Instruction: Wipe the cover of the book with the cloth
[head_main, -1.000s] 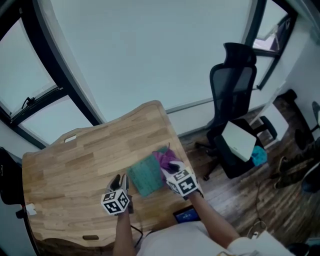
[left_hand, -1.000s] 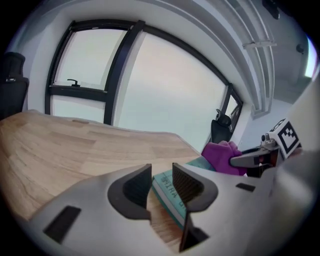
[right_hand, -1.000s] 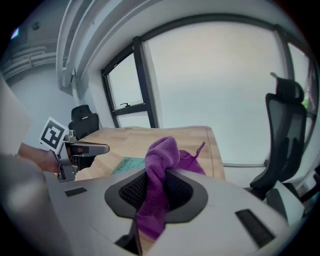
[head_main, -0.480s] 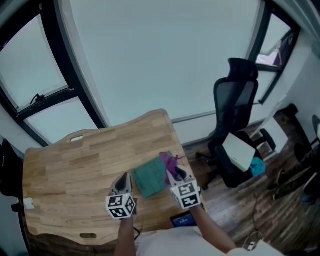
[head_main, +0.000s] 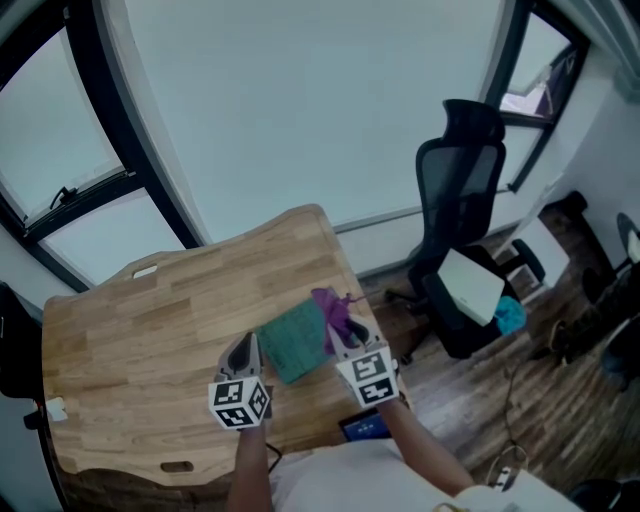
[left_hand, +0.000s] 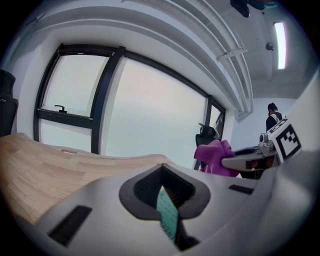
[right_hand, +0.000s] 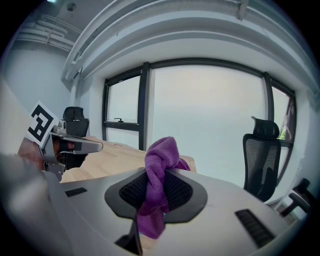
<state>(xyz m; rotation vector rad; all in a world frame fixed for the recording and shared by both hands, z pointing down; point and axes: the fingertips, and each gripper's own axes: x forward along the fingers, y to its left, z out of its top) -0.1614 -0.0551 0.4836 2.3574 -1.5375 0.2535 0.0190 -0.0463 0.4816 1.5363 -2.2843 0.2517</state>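
Note:
A teal book lies on the wooden table near its front right corner. My left gripper is at the book's left edge. In the left gripper view its jaws are shut on a thin teal edge of the book. My right gripper is over the book's right side, shut on a bunched purple cloth. In the right gripper view the cloth stands up out of the jaws and hangs below them. The left gripper view shows the cloth to its right.
A black office chair with a white object on its seat stands right of the table, on a dark wood floor. Large windows run behind the table. A small lit screen shows below the table's front edge.
My left gripper has moved forward to the book's left edge and closed on it. The right gripper holds the purple cloth over the book's right side throughout.

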